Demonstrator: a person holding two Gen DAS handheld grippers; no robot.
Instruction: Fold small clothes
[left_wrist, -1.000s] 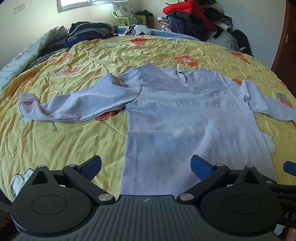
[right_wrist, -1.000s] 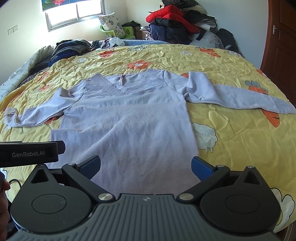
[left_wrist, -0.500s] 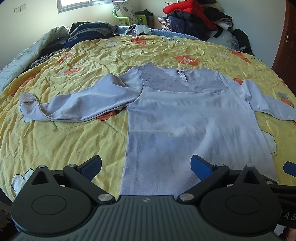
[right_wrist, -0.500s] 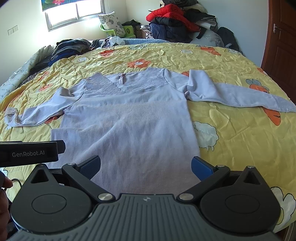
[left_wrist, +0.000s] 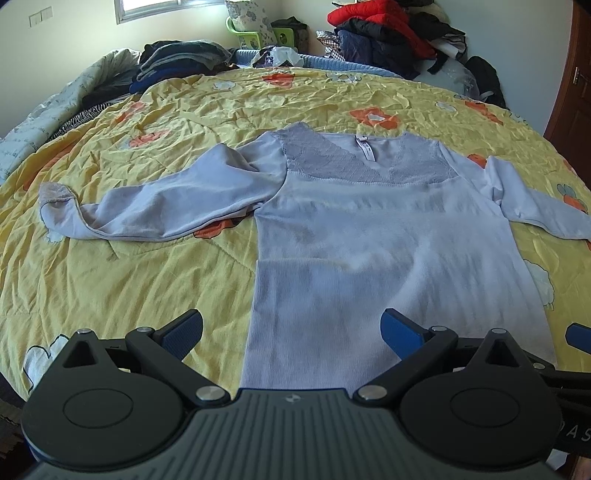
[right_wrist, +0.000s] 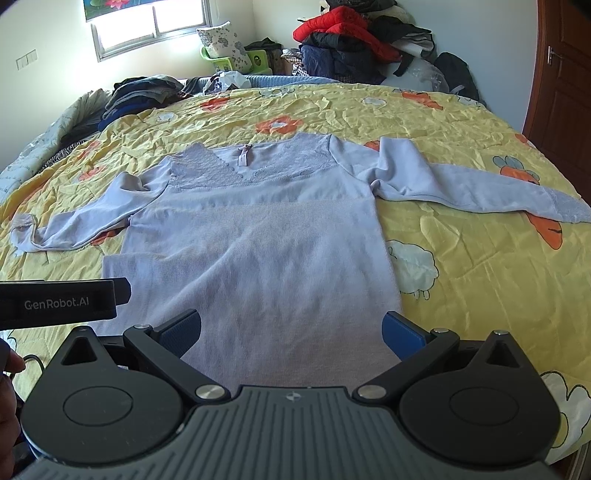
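Left wrist view: a lilac long-sleeved top (left_wrist: 373, 236) is spread flat on the yellow quilt (left_wrist: 129, 266) of the bed, hem at the near edge. The left gripper (left_wrist: 291, 332) is held over the hem, jaws wide open, nothing gripped.

Right wrist view: the same top (right_wrist: 258, 251) is seen, sleeves spread toward both side edges. The right gripper (right_wrist: 291, 330) is poised above the hem, jaws wide apart, empty. A clothes pile (right_wrist: 351, 48) is seen past the far edge.

In the left wrist view, the long-sleeved lavender knit top (left_wrist: 369, 229) lost its bottom hem behind the black gripper body, and one sleeve's cuff ran off the right edge. The small neckline label (left_wrist: 364, 147) was too small to read.
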